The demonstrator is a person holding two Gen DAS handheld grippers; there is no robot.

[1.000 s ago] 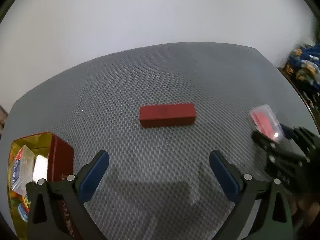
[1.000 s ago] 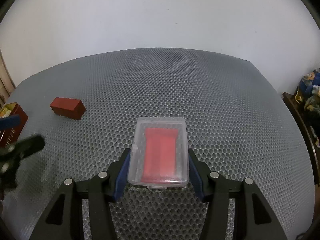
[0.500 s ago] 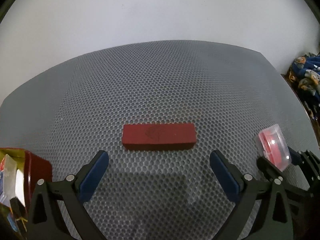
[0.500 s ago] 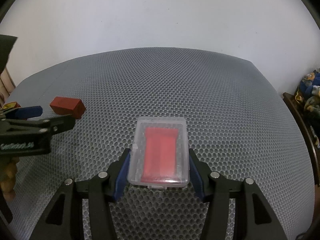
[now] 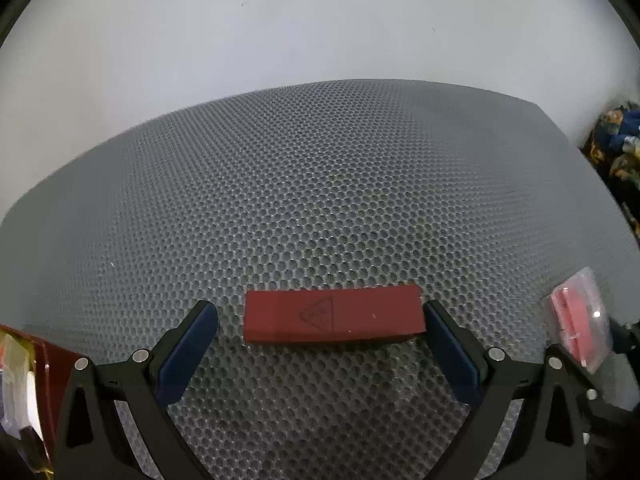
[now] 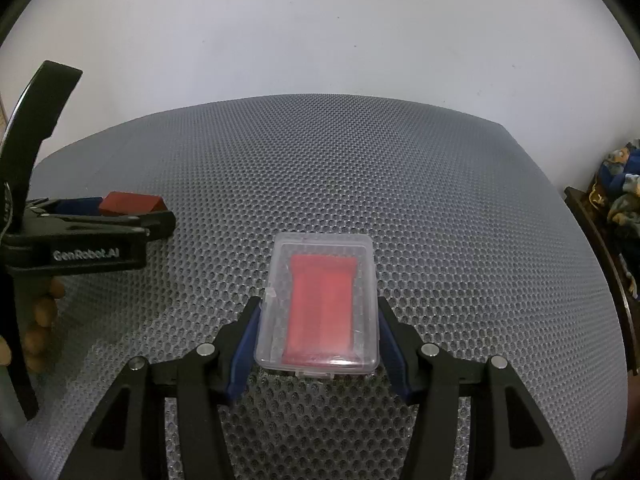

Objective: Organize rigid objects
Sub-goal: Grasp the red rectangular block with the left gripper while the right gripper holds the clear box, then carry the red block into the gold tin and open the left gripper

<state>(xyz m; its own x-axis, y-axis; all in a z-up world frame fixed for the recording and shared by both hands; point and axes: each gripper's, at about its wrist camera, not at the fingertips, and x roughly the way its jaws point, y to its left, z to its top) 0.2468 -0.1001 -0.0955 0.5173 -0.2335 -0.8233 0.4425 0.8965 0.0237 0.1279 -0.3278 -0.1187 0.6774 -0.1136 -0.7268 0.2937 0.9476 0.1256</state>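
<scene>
Table (image 6: 400, 184) surface, covered in grey honeycomb mesh, is carrying the remaining work. At the left edge a red tin (image 5: 50, 364) is already holding some sorted items. The left hand-held gripper (image 5: 320, 344) is standing wide, bracketing the red block (image 5: 334, 318) that is lying flat on the mesh; the right pad is sitting just beside one end, the left pad apart. The right hand-held gripper (image 6: 318, 336) is clamping the clear case (image 6: 320, 304) with red contents. Judged progress: partway, with both pieces still needing placement.
</scene>
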